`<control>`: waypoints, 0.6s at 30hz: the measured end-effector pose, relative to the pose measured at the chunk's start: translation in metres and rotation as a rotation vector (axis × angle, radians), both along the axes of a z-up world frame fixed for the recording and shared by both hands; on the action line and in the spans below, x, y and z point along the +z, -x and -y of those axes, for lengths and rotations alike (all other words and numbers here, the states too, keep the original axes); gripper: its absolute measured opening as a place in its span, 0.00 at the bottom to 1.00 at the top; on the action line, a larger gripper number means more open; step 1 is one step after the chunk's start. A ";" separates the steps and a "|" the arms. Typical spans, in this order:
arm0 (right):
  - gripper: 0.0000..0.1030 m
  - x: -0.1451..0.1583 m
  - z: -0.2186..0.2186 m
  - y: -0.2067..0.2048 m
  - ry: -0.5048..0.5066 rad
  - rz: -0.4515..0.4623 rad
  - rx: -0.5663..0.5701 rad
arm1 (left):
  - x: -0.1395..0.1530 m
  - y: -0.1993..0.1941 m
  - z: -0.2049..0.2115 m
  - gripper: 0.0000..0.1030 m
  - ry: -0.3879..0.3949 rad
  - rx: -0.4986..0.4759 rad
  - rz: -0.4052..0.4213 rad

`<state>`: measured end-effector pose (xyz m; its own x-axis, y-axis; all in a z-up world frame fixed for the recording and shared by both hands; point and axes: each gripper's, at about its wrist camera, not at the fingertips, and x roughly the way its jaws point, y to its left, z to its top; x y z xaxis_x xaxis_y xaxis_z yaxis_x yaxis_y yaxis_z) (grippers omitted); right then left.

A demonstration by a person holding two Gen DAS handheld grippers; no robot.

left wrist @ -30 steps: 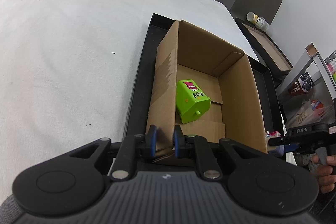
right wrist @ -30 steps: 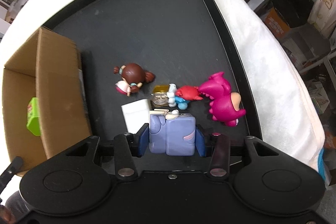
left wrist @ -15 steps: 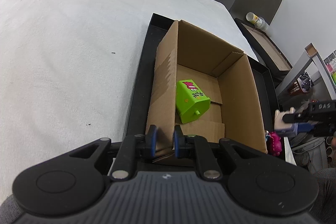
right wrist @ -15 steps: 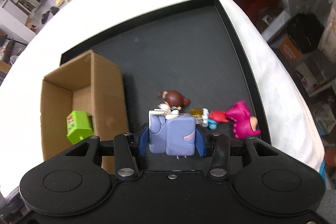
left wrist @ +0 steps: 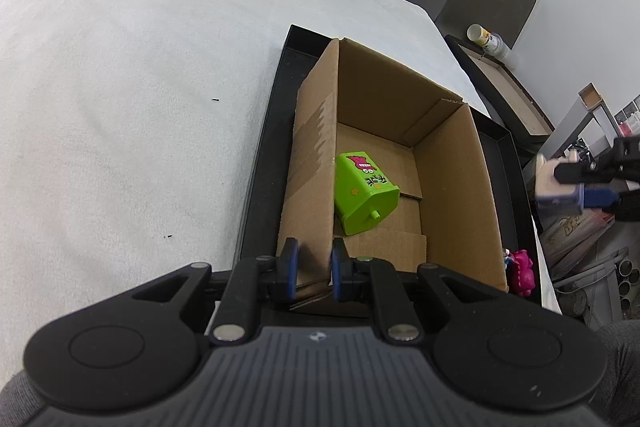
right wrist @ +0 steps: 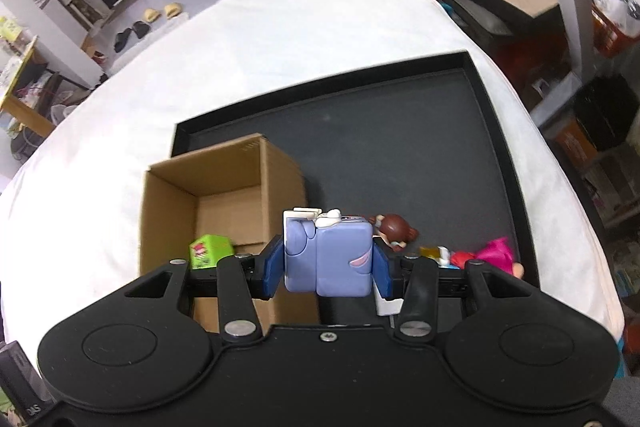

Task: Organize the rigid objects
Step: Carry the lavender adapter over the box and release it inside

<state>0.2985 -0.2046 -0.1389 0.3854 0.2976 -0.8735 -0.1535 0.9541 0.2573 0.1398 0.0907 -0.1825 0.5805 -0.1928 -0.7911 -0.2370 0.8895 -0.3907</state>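
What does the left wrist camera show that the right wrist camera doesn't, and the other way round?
Only the left wrist view shows the left gripper clamped on the cardboard box's near wall, and the green block's printed side.

Only the right wrist view shows the brown-haired doll figure and the black tray's bare floor.

Both show the open cardboard box, the green toy block inside it, the pink dinosaur toy, and the right gripper holding the lavender-blue block toy.

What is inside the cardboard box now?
The box holds one green toy lying against its left wall. The near floor corner is hidden by the left gripper.
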 end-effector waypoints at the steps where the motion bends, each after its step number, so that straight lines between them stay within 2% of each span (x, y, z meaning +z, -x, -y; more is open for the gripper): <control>1: 0.43 0.003 -0.003 0.000 -0.003 0.006 0.007 | 0.000 0.000 0.000 0.13 0.001 0.000 0.000; 10: 0.43 0.016 -0.035 0.000 -0.031 0.053 0.062 | -0.002 0.000 -0.003 0.14 0.011 -0.005 0.005; 18: 0.43 0.015 -0.063 0.002 -0.058 0.052 0.098 | -0.003 0.000 -0.005 0.14 0.015 -0.006 0.007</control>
